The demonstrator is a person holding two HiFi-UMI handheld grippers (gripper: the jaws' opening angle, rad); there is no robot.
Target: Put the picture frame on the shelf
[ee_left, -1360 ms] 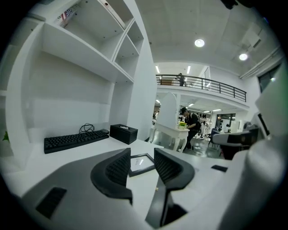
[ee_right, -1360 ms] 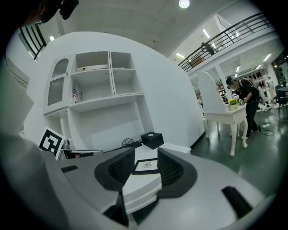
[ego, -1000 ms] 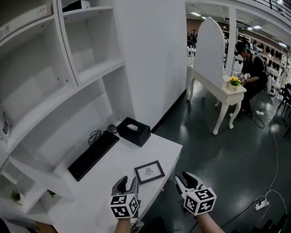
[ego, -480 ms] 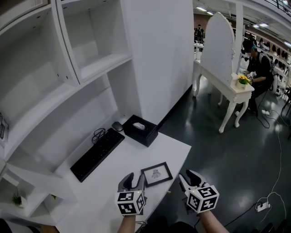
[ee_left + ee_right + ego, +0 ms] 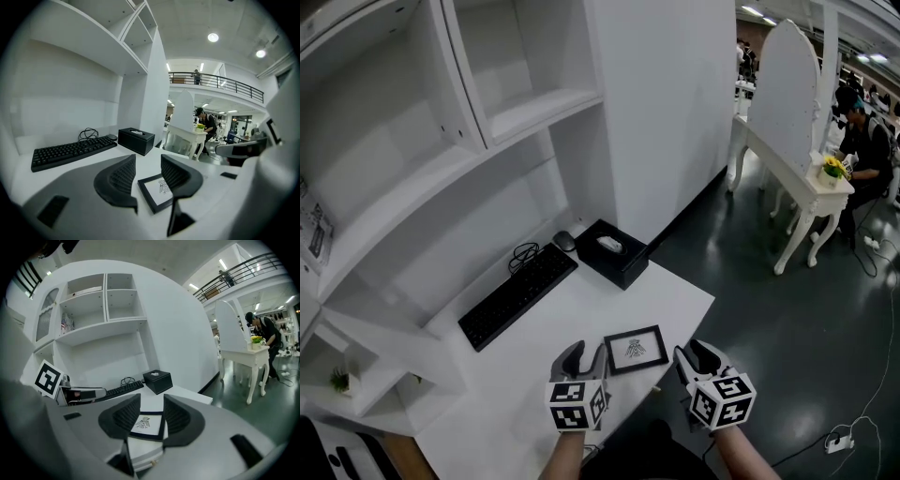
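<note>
Lower centre of head view, near counter (image 5: 675, 302) edge | picture frame (image 5: 636, 349) flat, face up, ungripped | left hand-held gripper (image 5: 585, 356) and right hand-held gripper (image 5: 696, 356) flanking it, jaws apart, empty, apparently lining up pickup | shelf (image 5: 546, 108) upper left, likely destination

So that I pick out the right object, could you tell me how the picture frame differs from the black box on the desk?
The picture frame lies flat and thin; the black box is a taller block. The picture frame shows a white middle with a small print; the black box has an opening on top. Both rest on the white desk.
</note>
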